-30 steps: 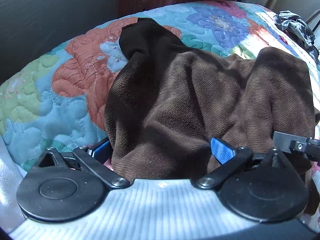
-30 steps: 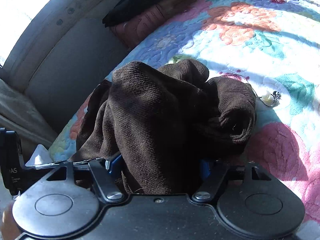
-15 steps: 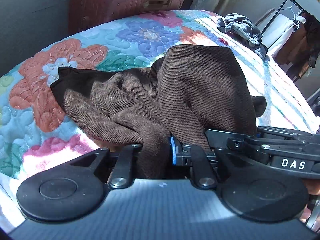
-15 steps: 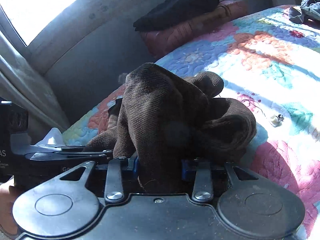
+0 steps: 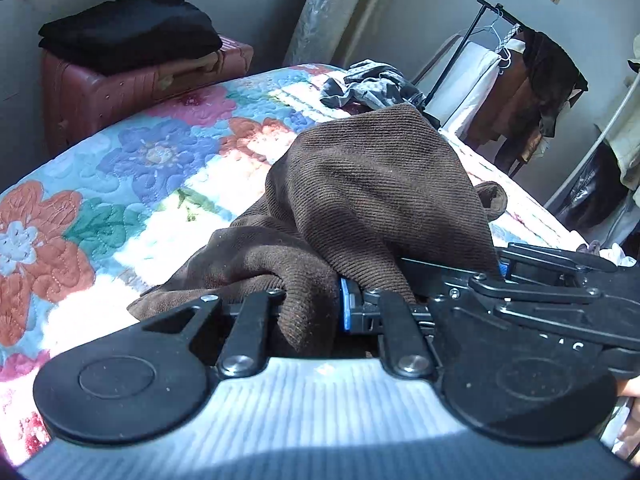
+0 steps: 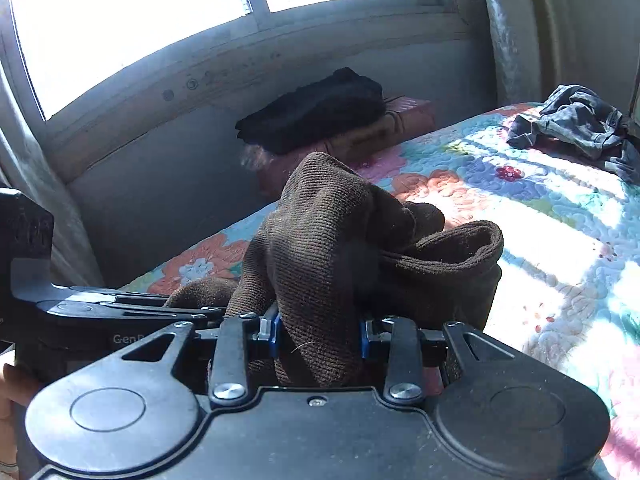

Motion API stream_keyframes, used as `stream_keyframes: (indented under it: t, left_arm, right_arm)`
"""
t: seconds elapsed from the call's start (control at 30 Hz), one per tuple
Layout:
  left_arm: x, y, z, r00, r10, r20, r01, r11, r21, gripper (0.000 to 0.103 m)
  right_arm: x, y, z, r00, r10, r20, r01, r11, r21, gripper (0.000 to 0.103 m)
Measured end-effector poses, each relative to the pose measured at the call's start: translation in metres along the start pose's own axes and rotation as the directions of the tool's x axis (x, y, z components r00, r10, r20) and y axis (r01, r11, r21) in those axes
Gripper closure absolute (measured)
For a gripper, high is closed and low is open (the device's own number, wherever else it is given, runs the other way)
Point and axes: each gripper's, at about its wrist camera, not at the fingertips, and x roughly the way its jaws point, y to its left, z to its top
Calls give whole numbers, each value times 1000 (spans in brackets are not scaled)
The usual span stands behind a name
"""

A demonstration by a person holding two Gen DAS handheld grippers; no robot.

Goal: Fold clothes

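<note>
A brown knit garment (image 5: 380,192) hangs bunched above the floral quilted bed (image 5: 160,160), lifted at two spots. My left gripper (image 5: 312,312) is shut on a fold of it; one blue pad (image 5: 345,312) shows against the cloth, the other is hidden. In the right wrist view the same garment (image 6: 332,232) rises in a peak, and my right gripper (image 6: 318,332) is shut on a thick bundle of it between both blue pads. The two grippers are close side by side: the right one's body (image 5: 560,288) shows at the left view's right edge.
A reddish suitcase (image 5: 120,92) with folded black clothes (image 5: 128,28) on it stands against the wall beyond the bed. A crumpled grey garment (image 6: 572,120) lies at the bed's far end. A clothes rack (image 5: 520,80) stands to the right. A bright window (image 6: 160,20) is above.
Both grippers closed on the brown garment and rose, lifting it off the quilt. The views tilted up, so more of the wall, window and rack shows now.
</note>
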Motion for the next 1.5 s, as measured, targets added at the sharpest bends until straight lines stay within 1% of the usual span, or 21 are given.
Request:
stream_keyframes:
  t: [0.07,0.17,0.27,0.4,0.47,0.57,0.7,0.77,0.8,0.87,0.93,0.97,1.0,1.07,1.1,1.13,1.17,1.23,1.33,1.4,1.5]
  left_arm:
    - [7,-20,3,999,-43,-3,43,998,35,89]
    - [18,-48,2,994,-106,-9,107,992,63,89]
    - [21,-77,-8,993,-113,-19,114,985,131,88]
    - [33,-90,-13,984,-170,-48,174,980,99,89]
    - [36,-97,-11,983,-176,-44,180,978,101,89]
    - [35,-110,-8,984,-175,-24,176,977,122,89]
    - [22,-119,0,976,-216,18,213,970,114,89]
    - [17,-123,-3,969,-245,22,242,966,91,89]
    - [19,-124,-6,970,-243,13,241,966,93,89]
    - [37,-130,-19,976,-211,-60,217,970,109,89]
    - [61,-133,-34,971,-170,-169,194,972,136,86]
    - [74,-135,-43,962,-143,-233,182,971,155,86]
    - [80,-135,-52,957,-111,-268,159,973,165,86]
    - [80,-135,-66,957,-85,-279,140,973,184,84]
    - [77,-134,-69,958,-83,-273,137,973,185,77]
    - [73,-132,-72,961,-78,-264,128,975,179,64]
    - [71,-129,-73,964,-72,-257,119,978,171,58]
    - [65,-121,-72,967,-49,-250,89,985,149,46]
    - [57,-105,-69,971,-17,-240,46,992,117,39]
    - [53,-96,-67,972,-36,-231,62,993,104,39]
    - [49,-77,-62,975,-59,-216,57,998,-18,39]
  right_arm:
    - [-13,-13,0,999,-35,17,35,999,-16,65]
    - [-36,-41,-2,996,-80,43,79,996,34,65]
    - [-53,-61,-10,989,-143,37,141,989,50,65]
    - [-63,-75,-22,975,-224,13,223,974,49,65]
    - [-66,-81,-24,974,-227,23,225,972,64,66]
    - [-73,-82,-24,970,-230,75,225,972,76,67]
    - [-93,-87,-24,953,-253,166,239,966,102,67]
    - [-99,-94,-27,944,-286,162,271,956,111,67]
    - [-100,-100,-31,938,-315,144,299,947,120,67]
    - [-95,-117,-44,918,-395,44,387,912,135,63]
    - [-89,-134,-60,875,-480,-65,484,863,144,56]
    - [-89,-139,-68,846,-523,-100,533,830,166,53]
    - [-93,-140,-76,833,-542,-109,553,810,195,53]
    - [-104,-137,-86,843,-527,-104,536,811,236,47]
    - [-109,-133,-91,850,-517,-102,525,815,246,45]
    - [-114,-129,-94,854,-510,-99,517,817,256,39]
    - [-118,-124,-98,861,-499,-95,505,820,270,34]
    - [-121,-115,-104,883,-459,-99,466,832,299,33]
    - [-120,-97,-117,920,-376,-109,389,851,352,33]
    - [-116,-84,-124,943,-311,-117,332,867,372,33]
    - [-111,-67,-130,960,-250,-127,280,879,385,33]
